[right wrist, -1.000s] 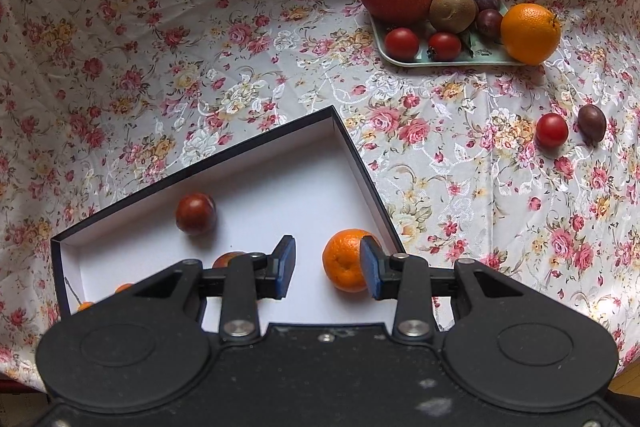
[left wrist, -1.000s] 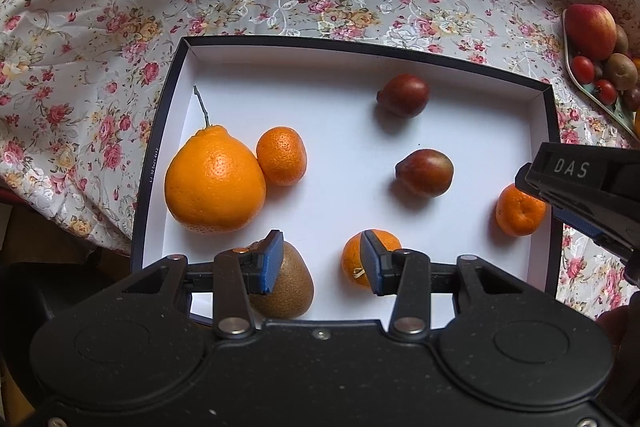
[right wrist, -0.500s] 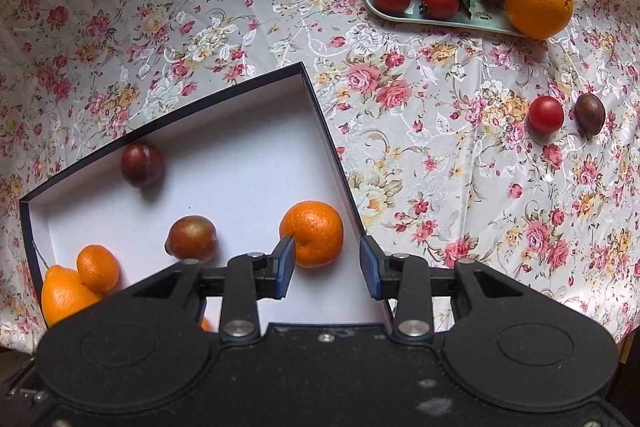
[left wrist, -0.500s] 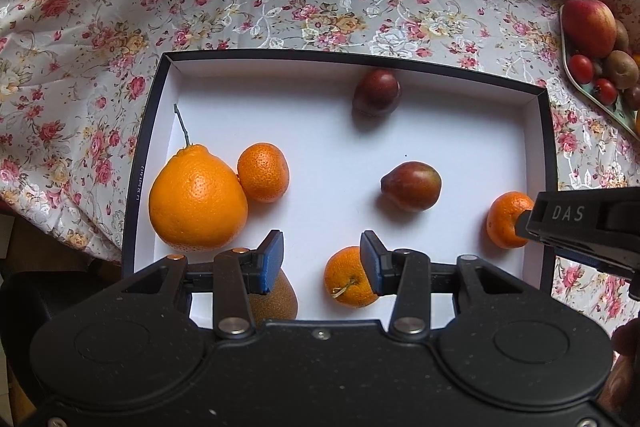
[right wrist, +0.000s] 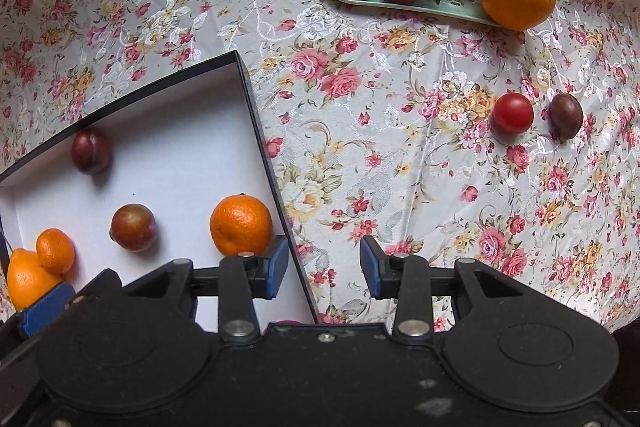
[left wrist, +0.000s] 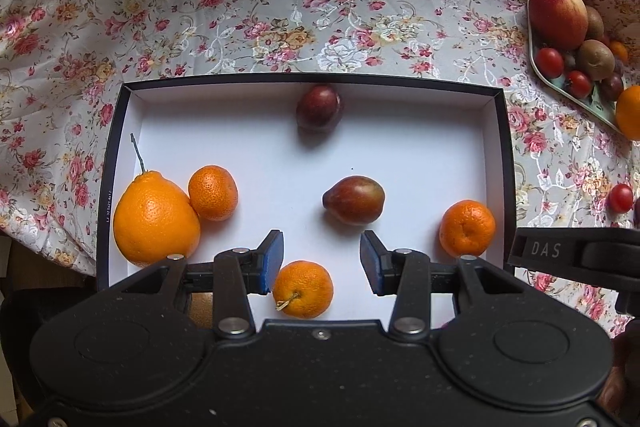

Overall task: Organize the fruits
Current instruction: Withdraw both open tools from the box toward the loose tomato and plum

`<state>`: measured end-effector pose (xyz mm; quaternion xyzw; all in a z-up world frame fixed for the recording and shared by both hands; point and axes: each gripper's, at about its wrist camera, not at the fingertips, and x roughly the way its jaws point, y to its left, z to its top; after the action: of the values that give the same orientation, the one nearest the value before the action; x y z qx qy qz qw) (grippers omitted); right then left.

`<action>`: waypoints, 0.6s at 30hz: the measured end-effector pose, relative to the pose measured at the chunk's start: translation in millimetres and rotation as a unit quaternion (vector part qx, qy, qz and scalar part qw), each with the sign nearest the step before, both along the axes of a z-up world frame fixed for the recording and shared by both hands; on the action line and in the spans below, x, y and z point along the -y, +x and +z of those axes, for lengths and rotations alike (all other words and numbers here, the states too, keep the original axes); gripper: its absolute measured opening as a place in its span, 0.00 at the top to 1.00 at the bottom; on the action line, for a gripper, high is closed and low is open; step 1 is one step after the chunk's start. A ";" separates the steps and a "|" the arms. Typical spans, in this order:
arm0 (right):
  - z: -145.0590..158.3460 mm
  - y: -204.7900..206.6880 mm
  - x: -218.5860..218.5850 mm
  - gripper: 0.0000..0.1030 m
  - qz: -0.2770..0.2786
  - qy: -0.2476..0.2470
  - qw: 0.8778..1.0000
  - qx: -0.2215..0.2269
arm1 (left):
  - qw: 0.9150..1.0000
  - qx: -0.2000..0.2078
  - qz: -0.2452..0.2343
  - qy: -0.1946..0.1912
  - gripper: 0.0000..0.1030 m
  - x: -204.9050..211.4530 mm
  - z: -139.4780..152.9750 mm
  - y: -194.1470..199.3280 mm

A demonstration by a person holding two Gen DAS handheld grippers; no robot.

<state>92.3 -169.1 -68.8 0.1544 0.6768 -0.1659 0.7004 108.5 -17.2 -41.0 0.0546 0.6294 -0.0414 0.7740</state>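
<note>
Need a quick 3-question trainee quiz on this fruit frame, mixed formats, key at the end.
1. True or false: the left tongs are shut on a mandarin.
2. How many fruits lie loose on the tablecloth, outside both the box and the tray? A) none B) two C) four
3. Fill in: the large orange with the stem in the box touches a small ____.

Key
1. False: both the left and right tongs are open and empty.
2. B: a cherry tomato and a dark plum.
3. mandarin.
</note>
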 end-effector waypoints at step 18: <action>18.7 -48.6 92.2 0.60 -0.057 -0.030 0.998 0.022 | 0.997 0.010 -0.079 0.001 0.50 94.9 12.7 -23.4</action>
<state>43.7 -261.4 -50.1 0.1752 0.6464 -0.2220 0.7086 85.1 -112.0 -28.4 0.1058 0.6150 -0.1014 0.7748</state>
